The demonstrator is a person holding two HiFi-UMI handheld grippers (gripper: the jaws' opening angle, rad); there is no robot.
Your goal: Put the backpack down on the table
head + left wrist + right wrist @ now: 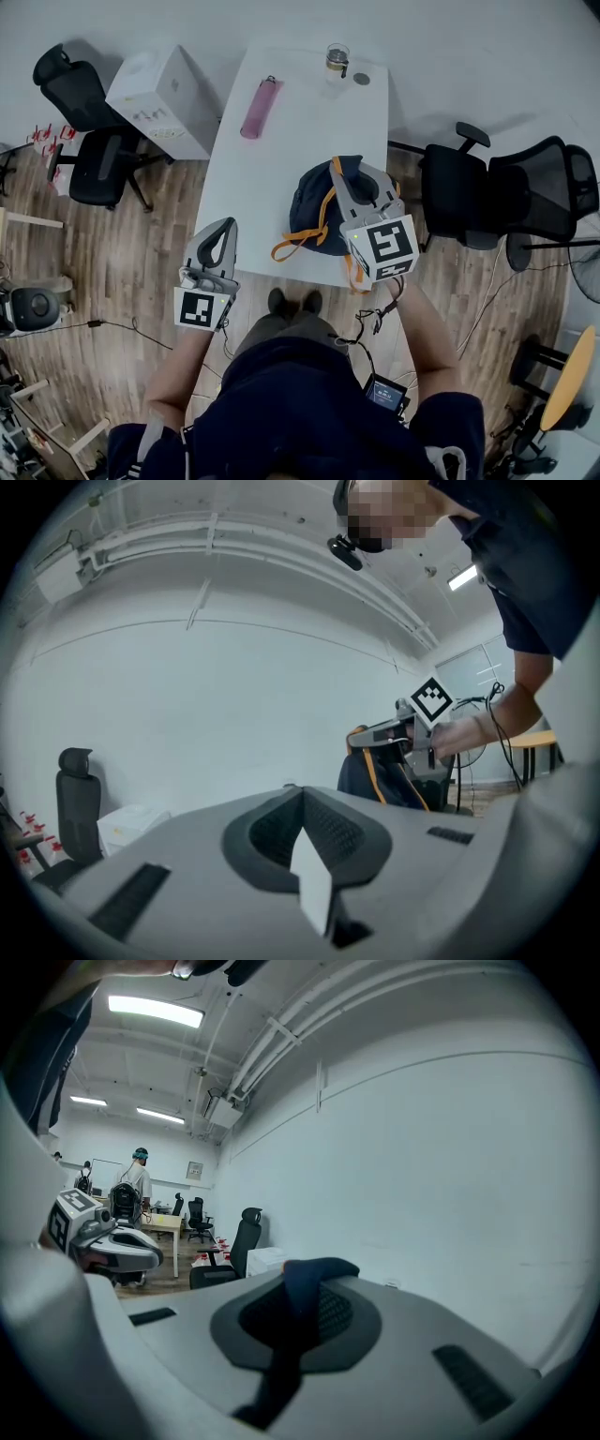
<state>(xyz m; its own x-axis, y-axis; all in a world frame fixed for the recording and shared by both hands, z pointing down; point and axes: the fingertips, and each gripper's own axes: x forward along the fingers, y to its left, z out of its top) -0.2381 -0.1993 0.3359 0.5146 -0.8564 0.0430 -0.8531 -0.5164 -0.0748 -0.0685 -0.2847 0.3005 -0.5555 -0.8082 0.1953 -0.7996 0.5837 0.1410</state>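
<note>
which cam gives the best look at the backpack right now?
Head view: most of the backpack, dark blue with orange trim, shows at the near corner of the table, under the right hand-held gripper. Left gripper view shows only part of it, behind that gripper. Right gripper view shows just a dark strap pinched between its jaws.

No word, brand or number can be read anywhere. The only clear signs are the black-and-white square markers. One is on the left cube point(200, 308) of the left gripper point(223, 228), lower left of the head view; another is on the right cube point(389, 247) of the right gripper point(339, 171), right of centre. That second marker shows again at the right of the left gripper view. The white box point(164, 94) at upper left bears small print, too fine to read. A wall plaque point(194, 1171) left of centre in the right gripper view and a lit screen point(385, 394) at the bottom of the head view are both illegible.
</note>
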